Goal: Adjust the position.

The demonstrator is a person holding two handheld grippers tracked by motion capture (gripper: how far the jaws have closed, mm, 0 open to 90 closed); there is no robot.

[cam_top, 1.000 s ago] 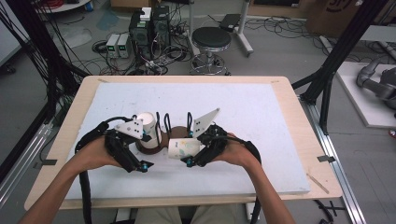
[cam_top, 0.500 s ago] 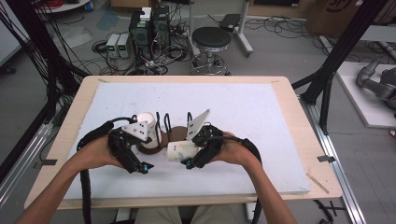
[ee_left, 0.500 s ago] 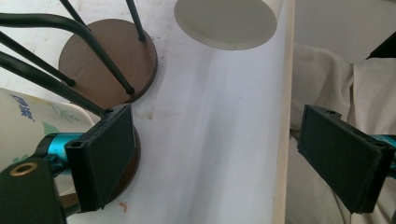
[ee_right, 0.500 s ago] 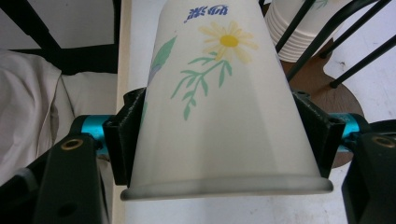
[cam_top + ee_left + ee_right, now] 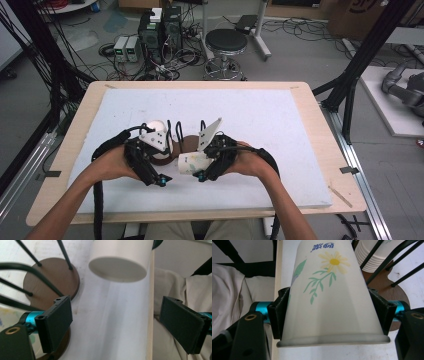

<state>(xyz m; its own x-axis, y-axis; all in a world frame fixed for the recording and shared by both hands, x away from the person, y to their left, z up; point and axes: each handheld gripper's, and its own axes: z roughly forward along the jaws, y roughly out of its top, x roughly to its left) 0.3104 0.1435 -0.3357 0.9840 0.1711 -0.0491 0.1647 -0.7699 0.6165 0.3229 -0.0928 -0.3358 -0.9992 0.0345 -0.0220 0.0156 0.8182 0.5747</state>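
Note:
My right gripper (image 5: 329, 315) is shut on a paper cup (image 5: 332, 285) printed with a yellow daisy and green leaves, the pads pressing its sides near the rim. In the high view this cup (image 5: 190, 163) lies level, bottom toward my left gripper (image 5: 165, 167). The left gripper (image 5: 120, 322) stands open with nothing between its pads; the cup's white bottom (image 5: 117, 267) hangs just beyond them. Beside both sits a round brown base (image 5: 189, 144) with black wire rods (image 5: 32, 270), and a stack of paper cups (image 5: 374, 255) rests in it.
A white board (image 5: 260, 115) covers the wooden table (image 5: 320, 125); both hands work near its front edge, close to the person's lap (image 5: 175, 287). Behind the table stand a stool (image 5: 226, 42), electronics boxes (image 5: 160, 27) and cables on the floor.

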